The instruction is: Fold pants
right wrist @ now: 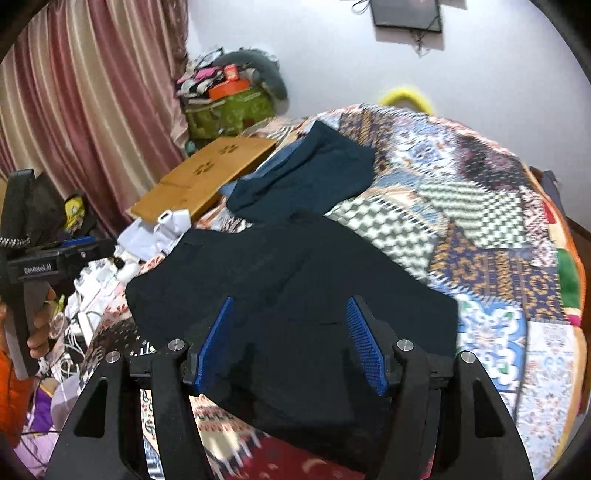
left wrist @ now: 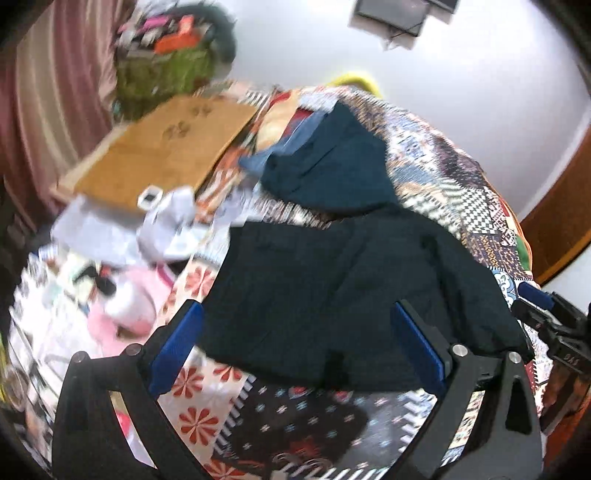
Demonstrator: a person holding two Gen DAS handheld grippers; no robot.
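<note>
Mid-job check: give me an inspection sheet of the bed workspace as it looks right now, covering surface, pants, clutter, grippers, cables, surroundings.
Surface: patchwork bedspread, uneven and busy-patterned.
Job's things: black pants lying spread near the grippers; teal garment crumpled behind them, over something blue.
Clutter: wooden board, white papers, pink item on the left side.
Grippers: left gripper open, above the pants' near edge; right gripper open, over the pants; neither gripping.
Cables: white cords at the bed's left edge.
Surroundings: pink curtain, green bag piled with things, white wall with dark frame.
</note>
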